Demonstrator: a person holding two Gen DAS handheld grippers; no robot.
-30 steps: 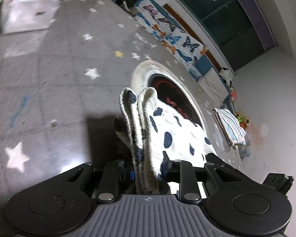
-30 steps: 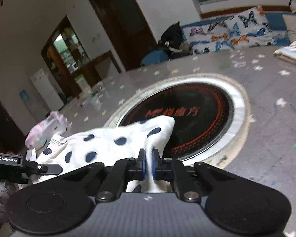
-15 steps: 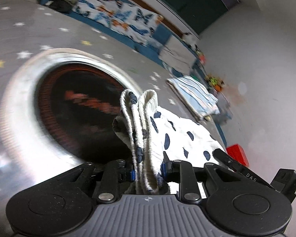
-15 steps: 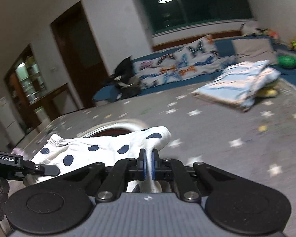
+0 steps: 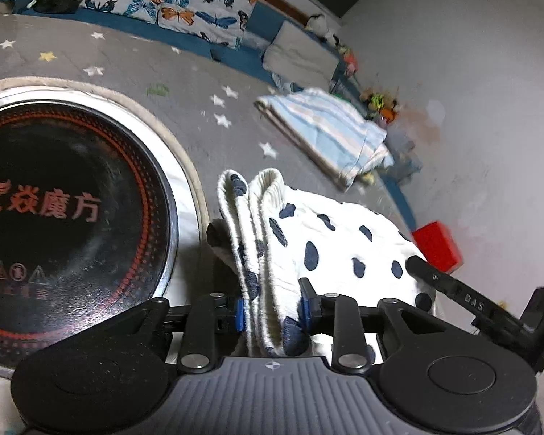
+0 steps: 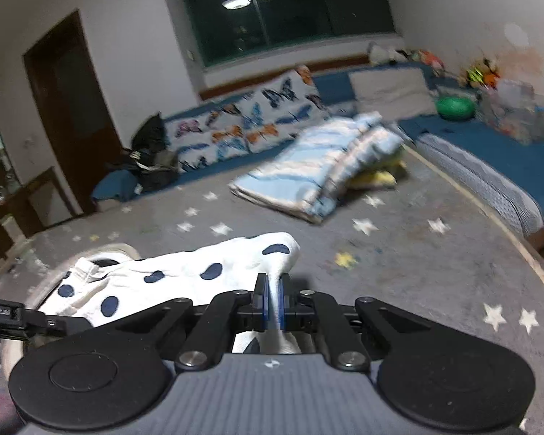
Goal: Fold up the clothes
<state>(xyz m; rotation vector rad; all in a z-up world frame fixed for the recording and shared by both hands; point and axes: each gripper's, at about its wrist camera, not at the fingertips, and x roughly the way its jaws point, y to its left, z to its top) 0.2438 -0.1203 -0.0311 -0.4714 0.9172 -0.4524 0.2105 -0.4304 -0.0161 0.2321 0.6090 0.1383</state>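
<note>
The white knitted garment with navy dots [image 5: 308, 239] hangs stretched between both tools above the grey star-patterned carpet [image 5: 127, 69]. The left hand-held gripper [image 5: 272, 311] is opening with bunched ribbed edge still touching its pads; the right hand-held gripper [image 6: 272, 304] is clenched on a corner.

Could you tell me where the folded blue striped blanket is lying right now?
The blanket lies on the star carpet, beyond the polka-dot garment.
</note>
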